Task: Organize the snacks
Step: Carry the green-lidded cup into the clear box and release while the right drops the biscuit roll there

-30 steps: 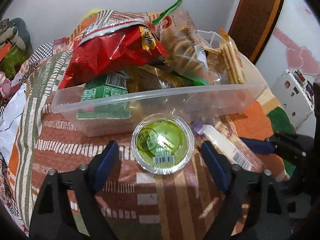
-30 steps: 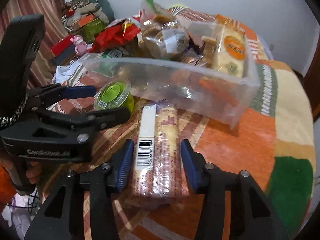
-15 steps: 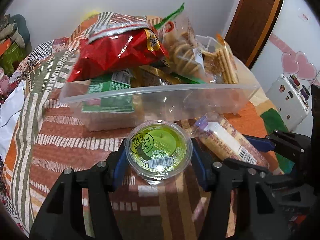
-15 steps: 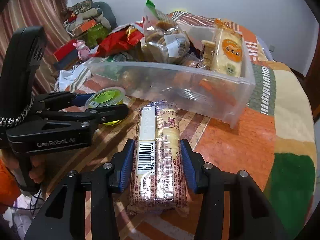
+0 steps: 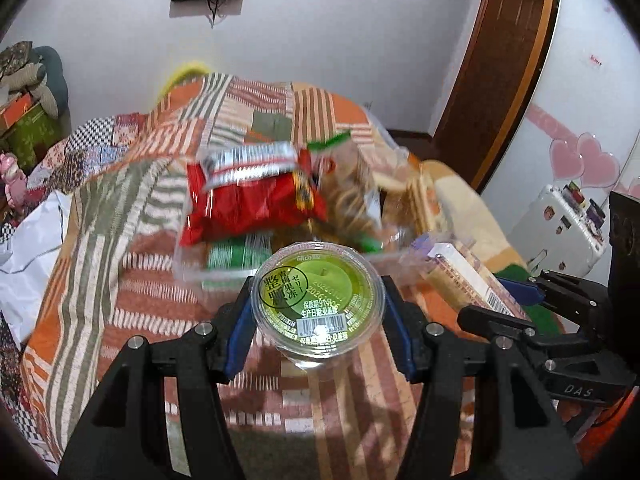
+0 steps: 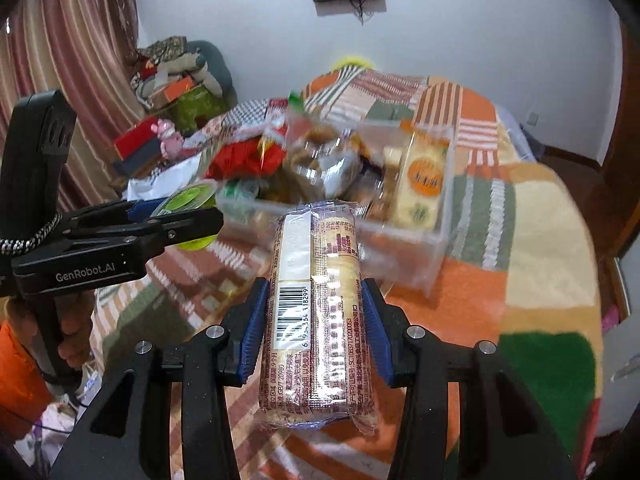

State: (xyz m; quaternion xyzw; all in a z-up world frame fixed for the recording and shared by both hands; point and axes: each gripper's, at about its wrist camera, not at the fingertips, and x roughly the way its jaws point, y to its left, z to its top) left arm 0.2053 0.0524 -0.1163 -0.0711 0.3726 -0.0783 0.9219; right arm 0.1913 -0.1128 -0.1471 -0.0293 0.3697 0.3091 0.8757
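My left gripper (image 5: 318,320) is shut on a green jelly cup (image 5: 316,298) and holds it lifted above the bedspread, in front of the clear plastic bin (image 5: 192,268). My right gripper (image 6: 314,320) is shut on a long biscuit pack (image 6: 316,300) with a barcode, also lifted, in front of the same bin (image 6: 424,256). The bin holds a red chip bag (image 5: 248,200), a green packet (image 5: 236,254), cookies and an orange-label cracker pack (image 6: 426,178). The jelly cup (image 6: 188,200) and left gripper show at left in the right wrist view; the biscuit pack (image 5: 464,280) shows at right in the left wrist view.
The bin stands on a bed with a striped patchwork spread (image 5: 132,292). Boxes and plush toys (image 6: 168,92) are piled at the far left by a curtain (image 6: 80,60). A brown door (image 5: 504,68) and a white case (image 5: 560,224) stand at the right.
Both grippers closed on their snacks and lifted them off the bedspread; the jelly cup and biscuit pack now sit higher, and the bin looks farther below.
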